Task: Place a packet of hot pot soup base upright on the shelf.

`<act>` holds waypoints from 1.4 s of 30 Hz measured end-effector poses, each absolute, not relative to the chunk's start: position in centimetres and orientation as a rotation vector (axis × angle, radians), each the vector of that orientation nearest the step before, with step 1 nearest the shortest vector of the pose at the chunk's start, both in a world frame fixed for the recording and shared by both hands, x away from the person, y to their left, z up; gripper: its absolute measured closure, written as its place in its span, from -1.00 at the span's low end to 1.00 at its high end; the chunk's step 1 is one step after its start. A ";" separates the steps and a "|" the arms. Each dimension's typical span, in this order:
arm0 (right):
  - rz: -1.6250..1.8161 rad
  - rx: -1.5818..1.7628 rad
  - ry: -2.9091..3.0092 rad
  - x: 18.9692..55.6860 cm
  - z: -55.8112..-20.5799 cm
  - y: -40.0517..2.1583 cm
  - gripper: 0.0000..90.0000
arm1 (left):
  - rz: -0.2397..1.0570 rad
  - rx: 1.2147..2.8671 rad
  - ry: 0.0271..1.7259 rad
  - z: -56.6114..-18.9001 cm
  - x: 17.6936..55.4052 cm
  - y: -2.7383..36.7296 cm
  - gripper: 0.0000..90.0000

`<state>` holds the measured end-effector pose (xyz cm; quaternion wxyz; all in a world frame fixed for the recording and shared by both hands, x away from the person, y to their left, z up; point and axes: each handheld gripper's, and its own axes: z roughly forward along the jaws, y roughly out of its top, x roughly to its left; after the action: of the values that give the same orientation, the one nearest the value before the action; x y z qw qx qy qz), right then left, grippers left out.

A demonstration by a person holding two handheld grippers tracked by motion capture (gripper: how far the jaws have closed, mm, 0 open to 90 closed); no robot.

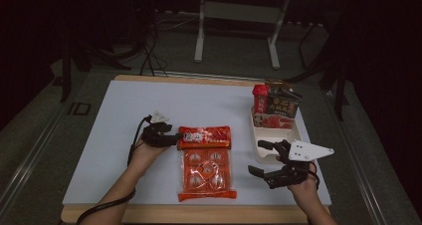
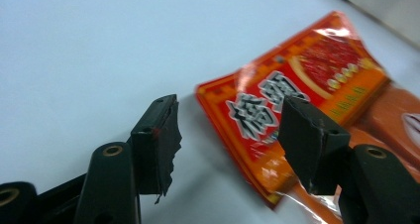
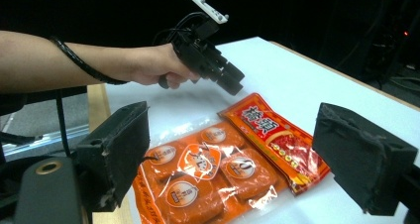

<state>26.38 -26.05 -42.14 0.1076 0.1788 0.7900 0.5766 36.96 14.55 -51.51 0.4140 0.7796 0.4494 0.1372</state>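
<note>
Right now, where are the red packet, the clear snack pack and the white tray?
Red packet (image 1: 204, 137), high view, middle of its printed face.
Snack pack (image 1: 206, 171), high view, centre of the clear front.
Tray (image 1: 275, 135), high view, bare floor near its front.

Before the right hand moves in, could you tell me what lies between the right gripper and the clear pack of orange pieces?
Nothing: in the high view, bare white tabletop separates the right gripper from the clear pack.
</note>
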 end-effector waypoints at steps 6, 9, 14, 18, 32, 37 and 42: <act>1.690 0.546 2.342 26.4 -42.3 -26.2 -0.67 | 0.315 1.955 1.144 -52.3 37.9 14.3 -0.07; 1.687 0.551 2.344 26.3 -42.3 -26.2 -0.67 | 0.289 1.955 1.162 -52.6 38.2 14.0 -0.07; 1.684 0.547 2.353 26.2 -42.4 -26.3 -0.67 | 0.233 1.992 1.175 -53.5 38.9 13.1 0.01; 1.686 0.559 2.352 26.2 -42.5 -26.5 -0.67 | 0.205 2.015 1.161 -53.7 39.1 12.8 0.15; 1.690 0.560 2.352 26.2 -42.4 -26.6 -0.67 | 0.193 2.070 1.180 -53.5 39.2 11.3 0.66; 1.687 0.561 2.354 26.2 -42.5 -26.5 -0.67 | 0.184 2.088 1.214 -53.3 39.2 10.7 0.91; 1.690 0.555 2.349 26.2 -42.4 -26.5 -0.66 | 0.242 2.114 1.209 -52.6 38.9 10.3 1.00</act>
<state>26.16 -26.55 -42.43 0.0975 0.1873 0.7934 0.5709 38.88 10.25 -52.60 0.3401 0.8124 0.4644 0.0931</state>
